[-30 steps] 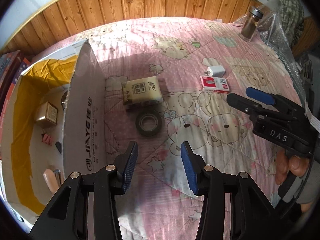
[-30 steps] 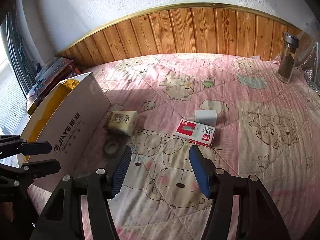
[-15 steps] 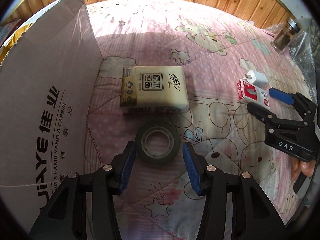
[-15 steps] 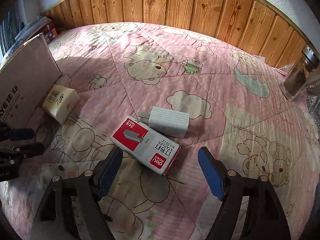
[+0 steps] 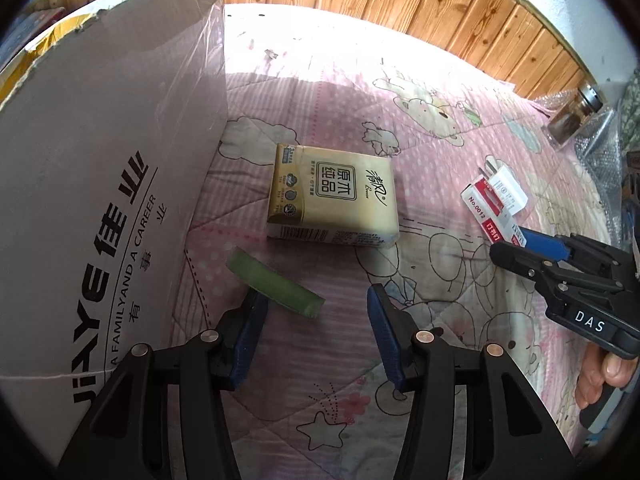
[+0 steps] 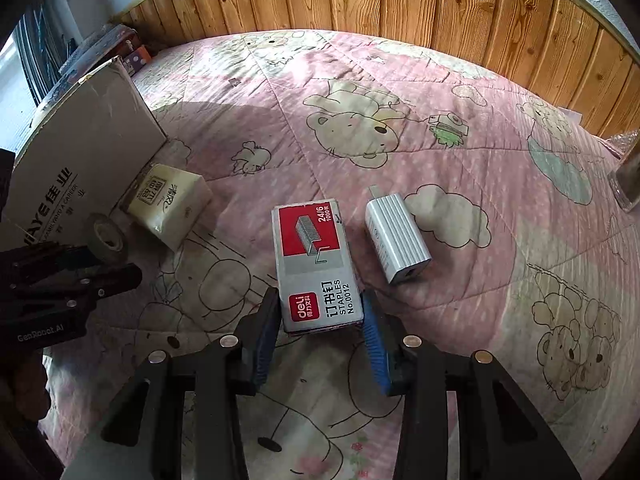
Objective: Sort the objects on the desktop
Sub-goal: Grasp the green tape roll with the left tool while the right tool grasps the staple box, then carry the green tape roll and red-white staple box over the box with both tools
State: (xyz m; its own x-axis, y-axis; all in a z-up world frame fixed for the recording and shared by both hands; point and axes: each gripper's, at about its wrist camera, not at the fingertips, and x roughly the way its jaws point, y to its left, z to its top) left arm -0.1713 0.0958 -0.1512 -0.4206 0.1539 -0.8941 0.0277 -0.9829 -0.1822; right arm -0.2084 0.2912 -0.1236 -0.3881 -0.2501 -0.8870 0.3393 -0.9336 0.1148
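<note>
Pink cartoon quilt carries the red-and-grey cardboard staple box (image 6: 316, 268), its near end between the closing right hand-held gripper (image 6: 322, 330), whose shallow grip might slip.

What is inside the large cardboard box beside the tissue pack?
Only a strip of yellow lining shows over the torn top edge of the cardboard box. Its printed wall faces both cameras and covers everything else inside, so its contents cannot be told.

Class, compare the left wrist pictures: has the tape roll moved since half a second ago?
Yes. The tape roll has tipped from flat up onto its edge, staying just below the tissue pack, which has kept its place.
</note>
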